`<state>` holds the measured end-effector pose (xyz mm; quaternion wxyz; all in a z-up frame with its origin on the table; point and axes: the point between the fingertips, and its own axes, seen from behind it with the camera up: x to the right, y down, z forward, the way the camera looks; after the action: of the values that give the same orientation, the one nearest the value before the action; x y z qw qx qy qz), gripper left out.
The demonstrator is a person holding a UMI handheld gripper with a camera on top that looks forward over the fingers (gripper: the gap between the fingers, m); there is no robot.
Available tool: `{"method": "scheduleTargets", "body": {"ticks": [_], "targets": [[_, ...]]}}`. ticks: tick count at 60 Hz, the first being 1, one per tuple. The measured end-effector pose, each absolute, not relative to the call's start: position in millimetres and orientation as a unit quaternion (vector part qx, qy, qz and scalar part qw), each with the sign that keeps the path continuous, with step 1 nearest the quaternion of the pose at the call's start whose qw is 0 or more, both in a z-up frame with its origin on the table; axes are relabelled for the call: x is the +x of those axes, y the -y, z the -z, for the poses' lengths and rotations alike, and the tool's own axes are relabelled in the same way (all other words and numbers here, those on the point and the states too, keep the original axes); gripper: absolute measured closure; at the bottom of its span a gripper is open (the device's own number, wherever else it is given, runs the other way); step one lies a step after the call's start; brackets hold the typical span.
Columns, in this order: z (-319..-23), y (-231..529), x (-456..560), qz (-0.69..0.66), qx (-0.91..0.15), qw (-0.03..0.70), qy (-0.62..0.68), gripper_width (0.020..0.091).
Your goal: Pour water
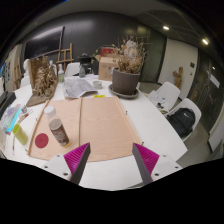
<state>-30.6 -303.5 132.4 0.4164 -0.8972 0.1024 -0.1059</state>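
Bottle (57, 128) stands upright on the tan mat (95, 125), ahead-left of the gripper (111, 162), beside a red disc (42, 141). Likely light, smooth, possibly slippery plastic; grip mid-body. Jaws open, holding nothing. Potted plant (126, 72) stands beyond the mat; chairs (178, 108) flank the white surface (150, 125) on the right. Approach unobstructed.

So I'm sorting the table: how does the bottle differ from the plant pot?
The bottle is slim and tilted, just ahead of the open gripper; the plant pot is broad and upright, far beyond. The bottle is pale; the plant pot is dark and holds dried plants. Both rest on the white table.
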Motion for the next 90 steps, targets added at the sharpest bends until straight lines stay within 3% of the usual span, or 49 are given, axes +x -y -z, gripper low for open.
{"method": "scheduleTargets", "body": {"ticks": [18,39,43,47,52,56,72,77,90], "targets": [[-107,285,-129,0.047,-0.892,0.449,-0.022,0.0243],[-69,185,-197,0.013,-0.855,0.518,-0.001,0.0262],[-65,171,-207,-0.002,-0.849,0.528,0.001,0.0296],[-60,159,-208,0.004,-0.844,0.536,0.001,0.0378],[-55,148,-208,0.018,-0.839,0.544,-0.001,0.0511],[-52,142,-207,0.026,-0.835,0.549,-0.009,0.067],[-56,137,-208,0.046,-0.83,0.556,-0.01,0.0814],[-61,137,-206,0.074,-0.83,0.553,0.004,0.083],[-121,132,-206,0.156,-0.813,0.56,0.042,0.0831]]}}
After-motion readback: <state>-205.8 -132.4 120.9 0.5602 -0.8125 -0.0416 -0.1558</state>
